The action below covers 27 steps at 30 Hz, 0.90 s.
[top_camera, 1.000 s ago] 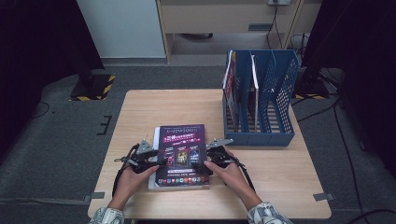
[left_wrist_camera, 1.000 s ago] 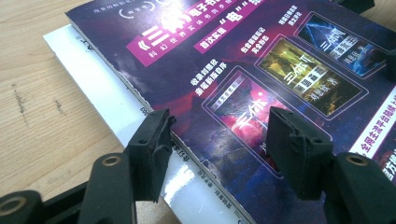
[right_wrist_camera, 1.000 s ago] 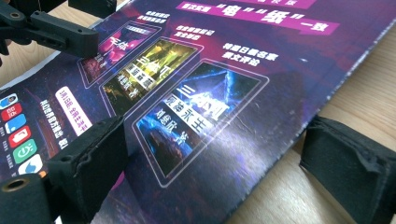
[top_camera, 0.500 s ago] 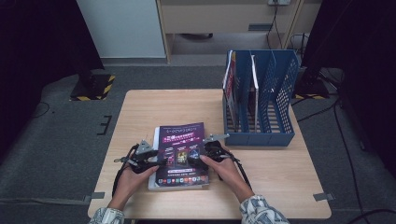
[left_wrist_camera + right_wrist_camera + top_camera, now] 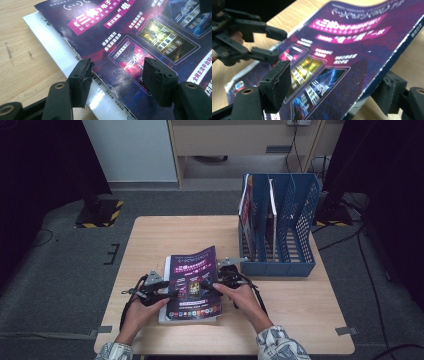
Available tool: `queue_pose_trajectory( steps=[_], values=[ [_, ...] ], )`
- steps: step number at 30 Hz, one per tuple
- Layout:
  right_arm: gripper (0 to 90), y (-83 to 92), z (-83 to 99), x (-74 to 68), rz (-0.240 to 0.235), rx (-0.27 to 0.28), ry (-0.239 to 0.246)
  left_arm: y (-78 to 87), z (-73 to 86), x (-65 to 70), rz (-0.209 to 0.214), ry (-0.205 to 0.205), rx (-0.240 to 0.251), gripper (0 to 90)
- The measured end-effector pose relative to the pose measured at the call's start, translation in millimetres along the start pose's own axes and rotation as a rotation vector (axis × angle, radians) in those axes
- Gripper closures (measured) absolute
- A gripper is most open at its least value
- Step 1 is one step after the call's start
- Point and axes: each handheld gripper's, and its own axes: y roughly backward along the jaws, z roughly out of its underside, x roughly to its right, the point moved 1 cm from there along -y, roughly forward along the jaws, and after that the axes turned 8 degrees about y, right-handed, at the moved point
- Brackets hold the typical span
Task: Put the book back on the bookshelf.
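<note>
A purple magazine (image 5: 192, 275) lies on a white book (image 5: 165, 315) near the table's front edge. My right gripper (image 5: 207, 286) is at its right edge. In the right gripper view the magazine (image 5: 352, 37) slants between the jaws of that gripper (image 5: 334, 90): one jaw over the cover, the other under the spine, which is raised. The jaws have just been closing and still stand wide. My left gripper (image 5: 172, 292) stays at the left edge, open. Its jaws (image 5: 117, 77) straddle the cover's torn edge (image 5: 150, 30) and the white book (image 5: 50, 42).
A blue file rack (image 5: 280, 230) stands at the table's back right, close to my right hand, with upright magazines in its left slots. Bare wooden tabletop (image 5: 165, 235) lies behind the stack and to the left.
My right gripper has slid in onto the magazine's right edge and risen. That side of the purple magazine now tilts up off the white book. The left gripper has kept still.
</note>
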Motion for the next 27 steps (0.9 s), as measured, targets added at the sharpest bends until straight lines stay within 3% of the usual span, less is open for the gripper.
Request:
queue_pose_trajectory(
  steps=[14, 18, 19, 20, 22, 25, 27],
  values=[
    [29.9, -25.4, -44.1, 0.4, 0.026, -0.115, 0.037, 0.1, 0.6, -0.9, 0.012, 0.0, 0.003, 39.9],
    [40.5, -34.5, -48.7, -3.0, 0.052, -0.14, 0.051, 0.4, 0.7, -1.3, 0.015, 0.0, 0.003, 39.9],
    [48.4, -37.8, -47.8, -3.9, 0.076, -0.157, 0.053, 0.3, 0.8, -1.6, 0.017, 0.002, 0.004, 39.4],
    [48.4, -37.8, -47.8, -3.9, 0.076, -0.157, 0.053, 0.2, 0.8, -1.6, 0.018, 0.002, 0.003, 39.4],
    [59.6, -39.0, -45.6, -2.1, 0.103, -0.17, 0.053, 0.2, 0.3, -1.1, 0.018, 0.006, -0.005, 38.3],
    [71.2, -36.5, -43.1, 0.1, 0.137, -0.154, 0.044, -0.9, 0.3, 0.7, 0.028, -0.001, -0.009, 29.5],
    [72.7, -34.3, -44.2, -0.2, 0.127, -0.138, 0.039, -2.4, 0.2, 2.8, 0.031, -0.007, -0.01, 27.6]
  ],
)
